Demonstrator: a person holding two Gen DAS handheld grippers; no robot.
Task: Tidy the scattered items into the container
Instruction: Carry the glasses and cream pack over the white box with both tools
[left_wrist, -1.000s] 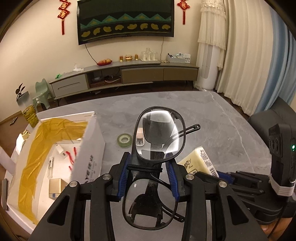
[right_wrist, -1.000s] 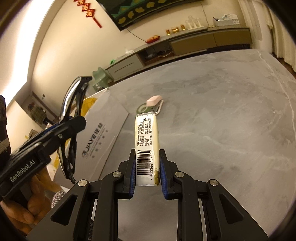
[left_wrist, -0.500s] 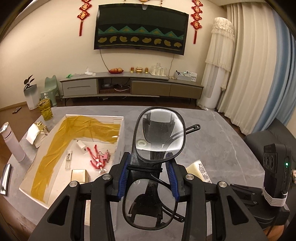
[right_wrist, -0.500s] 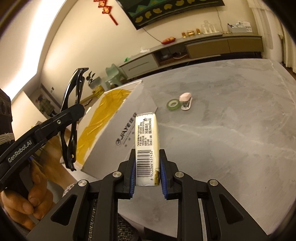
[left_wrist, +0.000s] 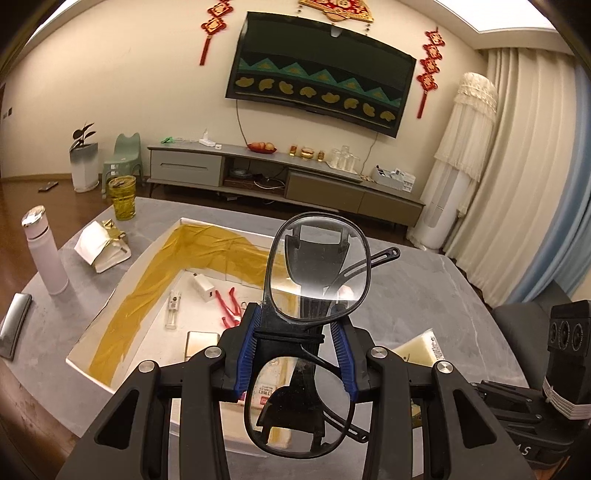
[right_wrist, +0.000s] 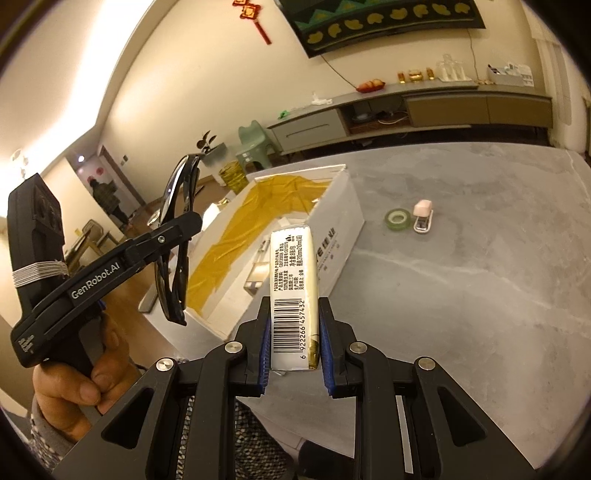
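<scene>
Left wrist view: left gripper (left_wrist: 299, 339) clamped on black-framed glasses (left_wrist: 317, 273) at the bridge, one lens standing above the jaws, the other hanging below. White cardboard box (left_wrist: 110, 306) with yellow lining open directly beneath and ahead, on the grey table (left_wrist: 424, 295); already inside: a white charger (left_wrist: 204, 287), red clips (left_wrist: 231, 306), a small vial (left_wrist: 172, 308), a gold case (left_wrist: 201, 341).

Right wrist view: right gripper (right_wrist: 295, 343) closed on a cream packet with barcode (right_wrist: 293, 295), held lengthwise, poised at the near corner of the box. Green tape roll (right_wrist: 398, 218) and pink stapler (right_wrist: 423, 216) lying just beside each other on the table, well apart from the box, not yet collected.

Recommended procedure:
- Lower the glasses over a bare patch of the box floor, clear of the red clips and the vial.
- Keep the lenses off hard edges; release only once the frame rests on the floor.
- Bring the packet over the wall before opening, and lay it flat beside the gold case.
- Keep the two grippers apart over the box.

Limits of view:
- Near-right box floor masked by the gripper and lenses.
- Folded temples only partly traceable behind the lens.
- Packet print too small to read.
- Box interior mostly screened by the packet in the right wrist view.
</scene>
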